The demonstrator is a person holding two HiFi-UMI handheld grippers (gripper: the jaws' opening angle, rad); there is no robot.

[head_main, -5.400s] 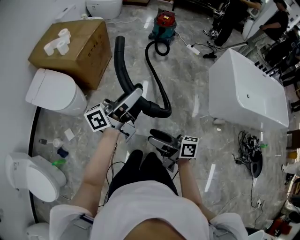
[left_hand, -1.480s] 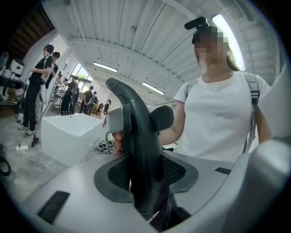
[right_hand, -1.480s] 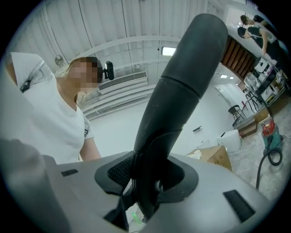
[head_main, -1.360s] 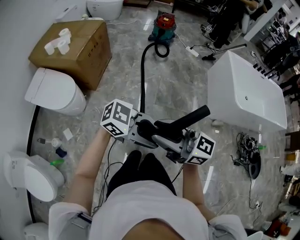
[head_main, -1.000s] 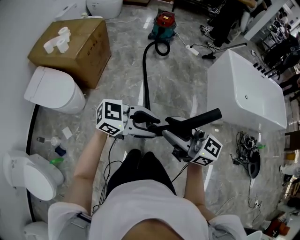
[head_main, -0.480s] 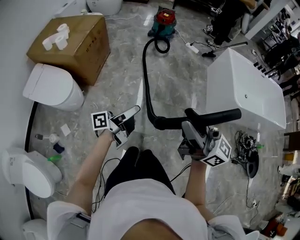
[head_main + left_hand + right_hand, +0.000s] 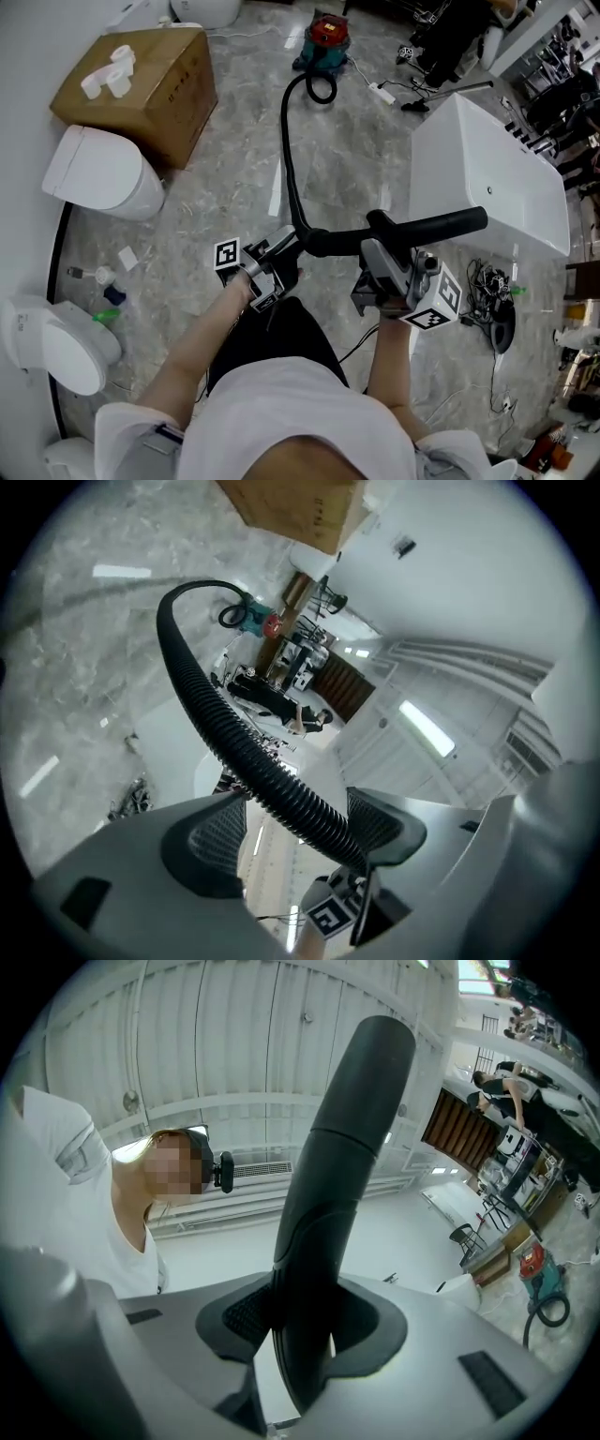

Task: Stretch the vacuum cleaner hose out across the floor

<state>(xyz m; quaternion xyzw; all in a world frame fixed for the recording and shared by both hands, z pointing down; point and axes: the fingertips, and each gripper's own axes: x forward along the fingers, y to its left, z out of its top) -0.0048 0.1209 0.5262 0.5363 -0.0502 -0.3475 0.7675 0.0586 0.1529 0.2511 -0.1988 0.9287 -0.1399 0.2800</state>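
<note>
The black ribbed vacuum hose (image 7: 287, 159) runs from the red and teal vacuum cleaner (image 7: 326, 37) down the floor, then bends right into its smooth rigid end tube (image 7: 441, 223). My right gripper (image 7: 380, 261) is shut on that tube (image 7: 347, 1129), which rises between the right gripper's (image 7: 305, 1321) pads. My left gripper (image 7: 284, 251) sits at the bend. Its jaws have just been opening and stand wide, with the hose (image 7: 202, 705) passing between them. In the left gripper view the hose leans on the right pad of the left gripper (image 7: 295, 832) and stays clear of the other.
A white bathtub (image 7: 497, 178) stands at the right, a cardboard box (image 7: 141, 80) at the upper left. Toilets (image 7: 94, 173) line the left wall. A tangle of cables (image 7: 492, 300) lies right of me, a power strip (image 7: 382, 94) near the vacuum. People stand at the far top right.
My left gripper let go of the hose, dropped away, then came back right to straddle the bend with wide jaws. The right gripper swung the tube end to the right.
</note>
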